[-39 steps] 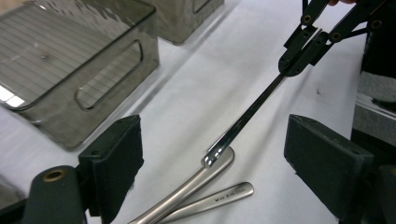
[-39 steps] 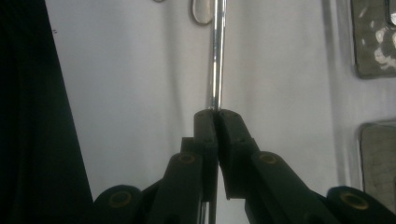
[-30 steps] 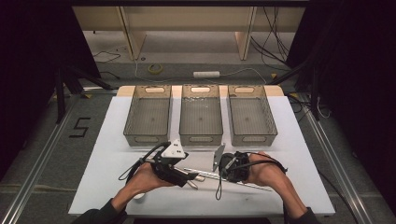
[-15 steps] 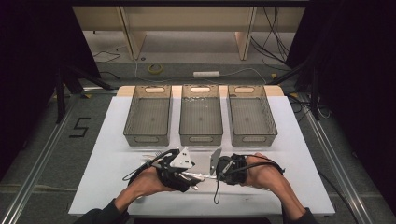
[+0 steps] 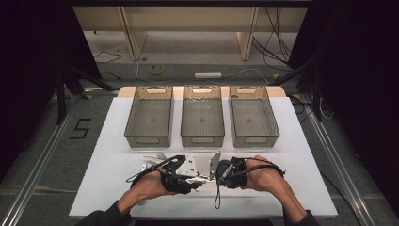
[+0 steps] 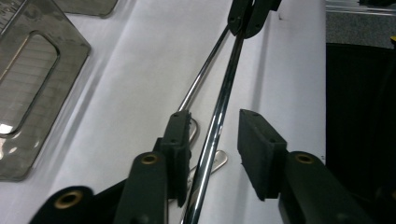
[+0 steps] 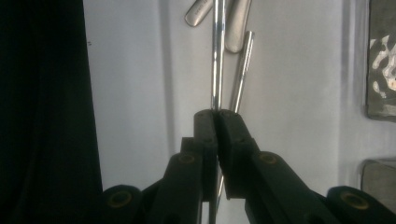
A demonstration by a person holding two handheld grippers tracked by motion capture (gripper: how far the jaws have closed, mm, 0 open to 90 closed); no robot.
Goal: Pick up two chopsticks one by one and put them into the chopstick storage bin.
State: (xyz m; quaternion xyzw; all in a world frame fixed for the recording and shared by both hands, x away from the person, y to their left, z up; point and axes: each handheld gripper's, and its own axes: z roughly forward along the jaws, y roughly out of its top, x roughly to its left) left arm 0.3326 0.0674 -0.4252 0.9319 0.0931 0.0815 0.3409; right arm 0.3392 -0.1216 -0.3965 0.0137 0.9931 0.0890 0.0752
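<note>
In the high view, the left hand-held gripper (image 5: 192,178) and the right hand-held gripper (image 5: 212,170) face each other near the front edge of the white desk (image 5: 103,165), with a thin shiny metal utensil handle (image 5: 201,179) running between them. Three clear plastic bins (image 5: 202,121) stand in a row farther back.

In the left gripper view, the left hand-held gripper (image 6: 215,144) has its jaws just closing, and they stand apart on either side of the metal handle (image 6: 219,126), whose far end is pinched by the right hand-held gripper (image 6: 247,21). More cutlery (image 6: 201,77) lies on the desk beneath.

In the right gripper view, the right hand-held gripper (image 7: 215,122) is clamped together on the handle (image 7: 215,60), held above the other cutlery handles (image 7: 236,37).
</note>
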